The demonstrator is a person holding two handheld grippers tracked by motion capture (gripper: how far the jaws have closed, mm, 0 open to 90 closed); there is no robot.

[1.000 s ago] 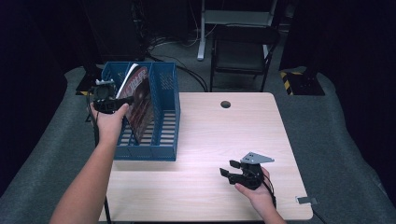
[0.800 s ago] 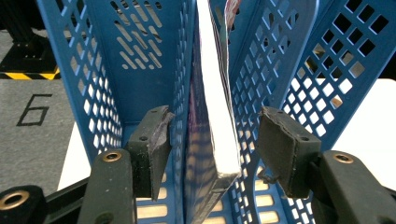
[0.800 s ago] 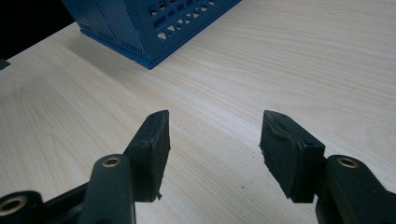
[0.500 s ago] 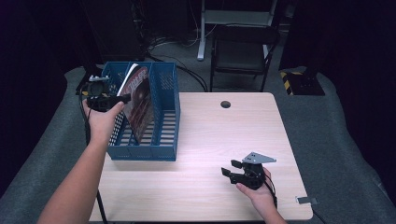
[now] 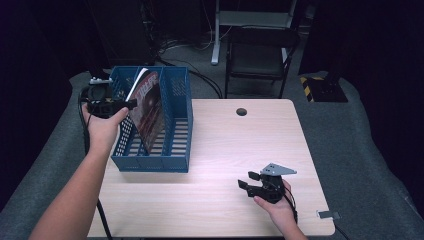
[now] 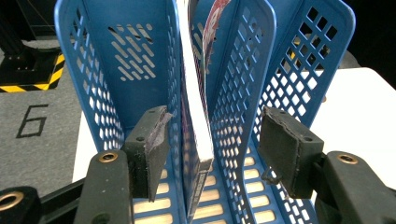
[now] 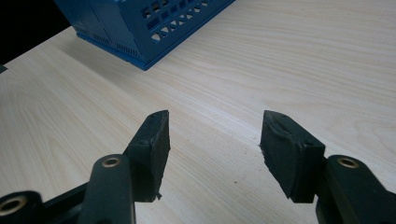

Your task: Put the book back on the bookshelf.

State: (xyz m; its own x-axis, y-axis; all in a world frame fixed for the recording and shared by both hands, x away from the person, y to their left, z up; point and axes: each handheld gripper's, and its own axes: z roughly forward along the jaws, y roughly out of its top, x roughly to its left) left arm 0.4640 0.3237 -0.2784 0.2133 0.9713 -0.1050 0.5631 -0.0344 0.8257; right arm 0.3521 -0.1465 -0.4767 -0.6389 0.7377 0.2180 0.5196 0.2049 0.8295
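- Magazine [image 5: 149, 107] stands tilted in the middle slot of the blue rack [image 5: 176, 150], touching neither pad.
- Your left gripper [image 5: 131, 104] hangs wide open at the rack's rim.
- Your right gripper [image 5: 248, 183] sits open and empty above the table [image 5: 225, 140], well apart from the rack.

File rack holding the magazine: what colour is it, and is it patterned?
The file rack is plain blue plastic, its walls pierced with diamond and slot holes; clearest in the left gripper view.
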